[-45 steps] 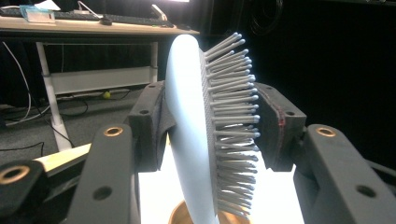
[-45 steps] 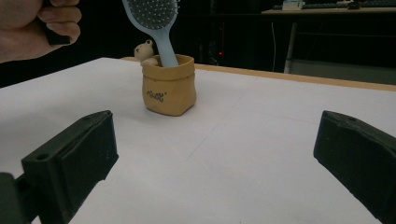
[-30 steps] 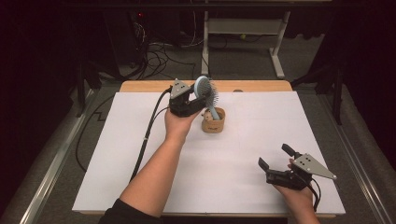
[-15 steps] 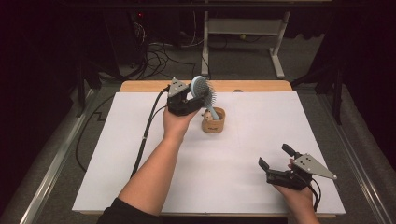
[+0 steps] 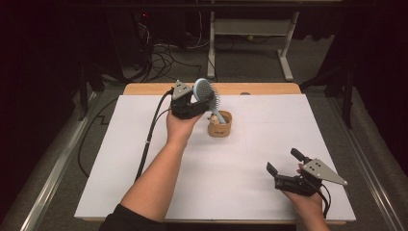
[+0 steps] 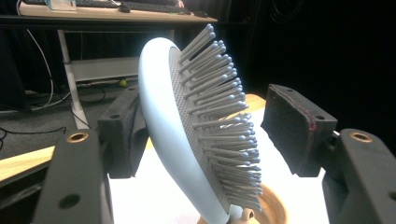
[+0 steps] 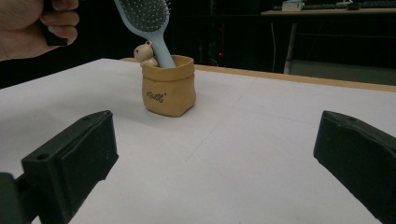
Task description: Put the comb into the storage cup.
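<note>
High view: a tan pot (image 5: 220, 126) stands on the white table (image 5: 144, 159), toward the far side and about midway across. A pale blue hairbrush (image 5: 208, 96) stands with its handle down in the pot and leans away from it toward the left gripper (image 5: 195, 98), which is just left of the pot and raised above the tabletop. Left gripper view puts the brush head (image 6: 196, 126) between the two spread jaws, its back near one pad and its bristle tips well apart from the other, so the gripper is open around the head and not clamped on it. A small bear figure (image 7: 144, 53) peeks from the pot rim beside the handle. The right gripper (image 5: 285, 166) rests near the front right corner of the table, well apart from the pot, its jaws spread wide with nothing between them
</note>
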{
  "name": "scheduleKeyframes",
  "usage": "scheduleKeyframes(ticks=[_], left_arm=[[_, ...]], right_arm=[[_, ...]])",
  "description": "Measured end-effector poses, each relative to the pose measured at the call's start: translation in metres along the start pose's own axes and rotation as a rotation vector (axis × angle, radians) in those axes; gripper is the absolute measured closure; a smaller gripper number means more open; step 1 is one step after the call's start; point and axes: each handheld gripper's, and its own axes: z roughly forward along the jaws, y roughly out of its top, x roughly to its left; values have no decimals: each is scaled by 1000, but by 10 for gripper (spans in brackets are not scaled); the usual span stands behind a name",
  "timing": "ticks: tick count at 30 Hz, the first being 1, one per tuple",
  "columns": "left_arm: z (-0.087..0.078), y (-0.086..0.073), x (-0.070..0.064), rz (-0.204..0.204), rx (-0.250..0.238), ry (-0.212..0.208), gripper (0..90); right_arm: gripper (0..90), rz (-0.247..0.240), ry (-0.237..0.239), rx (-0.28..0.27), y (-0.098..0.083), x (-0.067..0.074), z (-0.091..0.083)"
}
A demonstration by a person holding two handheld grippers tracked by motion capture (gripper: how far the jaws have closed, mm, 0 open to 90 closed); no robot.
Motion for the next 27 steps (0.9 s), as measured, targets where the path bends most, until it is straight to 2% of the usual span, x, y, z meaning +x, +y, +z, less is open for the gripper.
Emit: scheduleKeyframes(ticks=[13, 17, 23, 27], left_arm=[[-1, 0, 6, 9, 17, -1, 273], [-2, -1, 10, 27, 26, -1, 244], [-3, -1, 15, 13, 32, -4, 188], [-4, 0, 16, 11, 31, -14, 185]], right_arm=[[0, -2, -3, -1, 0, 1, 0], [0, -2, -3, -1, 0, 0, 0], [0, -3, -7, 0, 0, 0, 0], [1, -3, -7, 1, 0, 1, 0]])
